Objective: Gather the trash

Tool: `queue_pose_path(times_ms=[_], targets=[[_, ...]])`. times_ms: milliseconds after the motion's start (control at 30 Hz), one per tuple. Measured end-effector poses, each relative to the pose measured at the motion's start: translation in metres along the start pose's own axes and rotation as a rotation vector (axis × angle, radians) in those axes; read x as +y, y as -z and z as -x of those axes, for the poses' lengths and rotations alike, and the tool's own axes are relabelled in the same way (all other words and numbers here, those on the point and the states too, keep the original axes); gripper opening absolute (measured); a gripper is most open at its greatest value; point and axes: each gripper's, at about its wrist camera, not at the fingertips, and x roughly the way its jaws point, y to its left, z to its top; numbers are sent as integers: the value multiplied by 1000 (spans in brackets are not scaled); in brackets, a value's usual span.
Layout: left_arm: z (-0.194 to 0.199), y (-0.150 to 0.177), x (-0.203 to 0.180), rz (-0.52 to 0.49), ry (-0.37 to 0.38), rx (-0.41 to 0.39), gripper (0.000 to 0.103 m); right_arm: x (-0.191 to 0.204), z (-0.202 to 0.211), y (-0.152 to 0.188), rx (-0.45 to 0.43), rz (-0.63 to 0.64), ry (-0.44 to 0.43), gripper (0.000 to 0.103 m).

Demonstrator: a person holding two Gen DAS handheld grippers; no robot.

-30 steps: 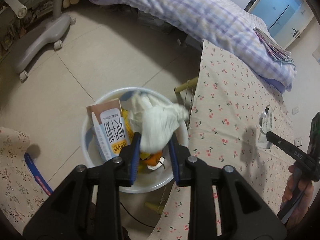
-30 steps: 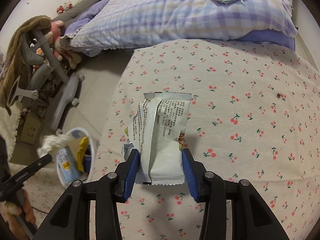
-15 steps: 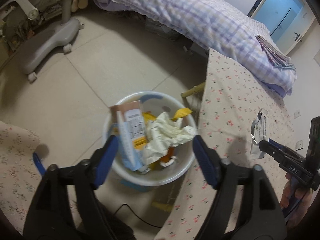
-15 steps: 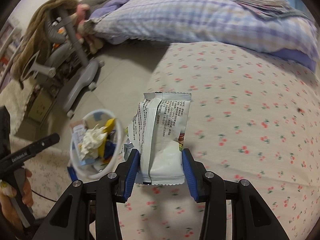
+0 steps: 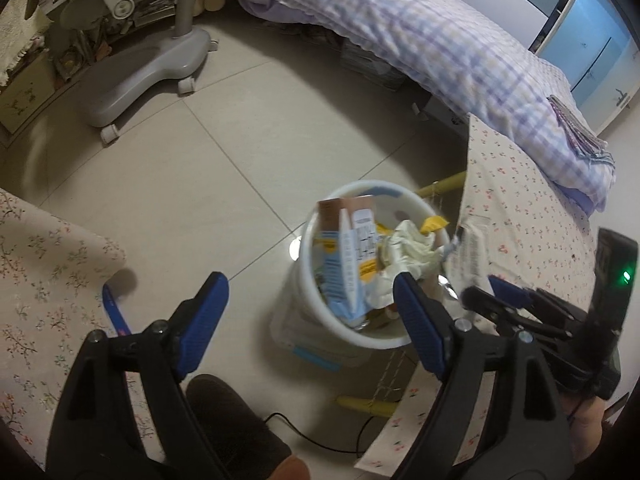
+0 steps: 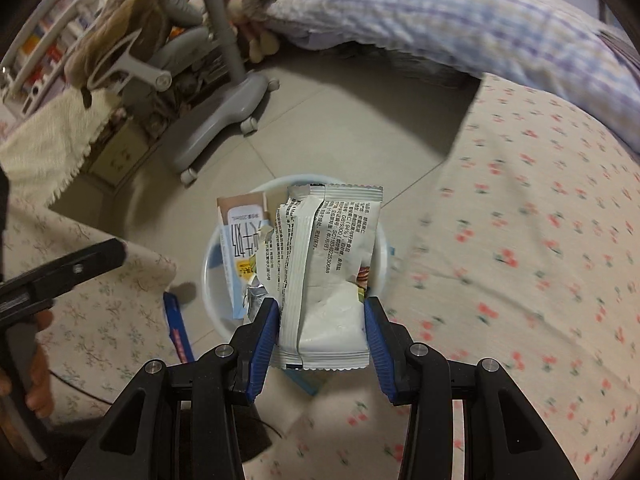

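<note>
A white trash bin (image 5: 320,312) stands on the tiled floor beside the table. It holds a milk carton (image 5: 346,252), a crumpled white tissue (image 5: 408,252) and yellow scraps. My left gripper (image 5: 308,300) is open and empty, to the left of and above the bin. My right gripper (image 6: 322,312) is shut on a white snack wrapper (image 6: 328,264) and holds it upright over the bin (image 6: 212,268). The wrapper hides most of the bin's inside in the right wrist view. The right gripper (image 5: 480,292) with the wrapper (image 5: 468,248) also shows in the left wrist view.
A table with a cherry-print cloth (image 6: 520,240) lies right of the bin. A bed with a checked purple quilt (image 5: 420,40) stands behind. A grey chair base (image 5: 148,68) is on the floor at far left. A floral cloth (image 5: 44,264) lies at near left.
My left gripper opened, dropped the white tissue into the bin and drew back to the left. My right gripper carried the wrapper from over the table to over the bin.
</note>
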Motion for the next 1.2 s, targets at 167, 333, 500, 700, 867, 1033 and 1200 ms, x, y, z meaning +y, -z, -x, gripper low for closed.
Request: queue_pose_path(times_ms=[167,333,500,700,867,1033,1200], targets=[[2,2,11,22,-4,6,84,12,-33,-8,47,36,67,45],[4,1,15,47,11,2,84,14,-59,-9,90,50,118,45],[3,2,15,49,25,12,85,12,-64,-8,90,33,99,47],[5,4,12,39,19,4,86,3,-42,-9,57,-20,70,69],[5,8,11,34,5,5,91,-6,-14,-9,16,-25,84,69],[10,17,5,25,3,-11,98,-20,18,-4,-24,-57,94,69],[17,30,-7,-2,6,-30,98,-42,64,15,-62,-104,116,69]])
